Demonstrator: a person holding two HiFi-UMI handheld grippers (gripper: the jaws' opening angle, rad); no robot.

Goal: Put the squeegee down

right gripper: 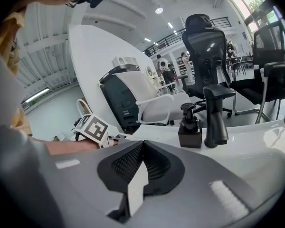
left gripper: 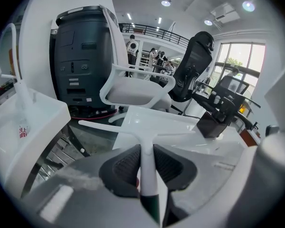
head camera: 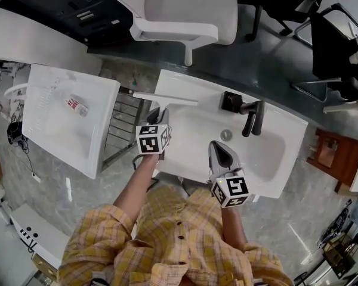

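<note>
Your left hand-held gripper (head camera: 158, 113) clamps the squeegee (left gripper: 145, 141) by its handle, clear in its own view, only the head view places the blade at the washbasin (head camera: 274, 137) far-left rim, right hand-held gripper (right gripper: 141, 148) closed, empty

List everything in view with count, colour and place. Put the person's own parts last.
faucet basin: 1, white, centre
second basin: 1, white, to its left
squeegee: 1, white, at faucet basin's far left corner
faucet: 1, black, faucet basin's far edge
soap dispenser: 1, black, left of faucet
chair: 1, white, beyond the basins
office chairs: at least 2, black, far right
left gripper: 1, grey, shut on squeegee handle
right gripper: 1, grey, shut, empty, over faucet basin
</note>
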